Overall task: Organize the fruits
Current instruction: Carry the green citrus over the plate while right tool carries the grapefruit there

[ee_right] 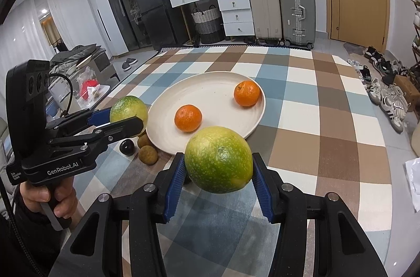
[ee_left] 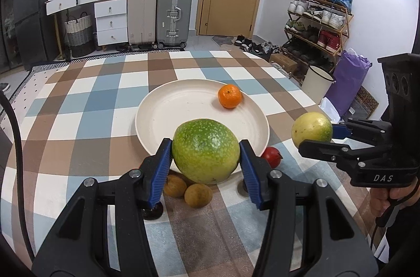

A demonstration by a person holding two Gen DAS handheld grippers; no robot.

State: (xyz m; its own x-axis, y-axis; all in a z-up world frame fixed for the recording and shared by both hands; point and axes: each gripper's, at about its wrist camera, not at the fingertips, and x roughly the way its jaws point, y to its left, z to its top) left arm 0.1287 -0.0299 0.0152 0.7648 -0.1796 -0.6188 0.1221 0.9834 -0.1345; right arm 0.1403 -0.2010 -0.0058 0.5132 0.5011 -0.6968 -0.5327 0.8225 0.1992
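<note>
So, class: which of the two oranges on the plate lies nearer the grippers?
The orange at mid-plate; the other orange sits by the plate's far rim.

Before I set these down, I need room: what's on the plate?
On the plate the right wrist view shows two tangerines; the held green fruit covers its near rim.

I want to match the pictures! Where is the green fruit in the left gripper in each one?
Left wrist view: bottom centre, green fruit between the left gripper fingers.
Right wrist view: middle left, beside the white plate.
Shared landmark: the white plate.
</note>
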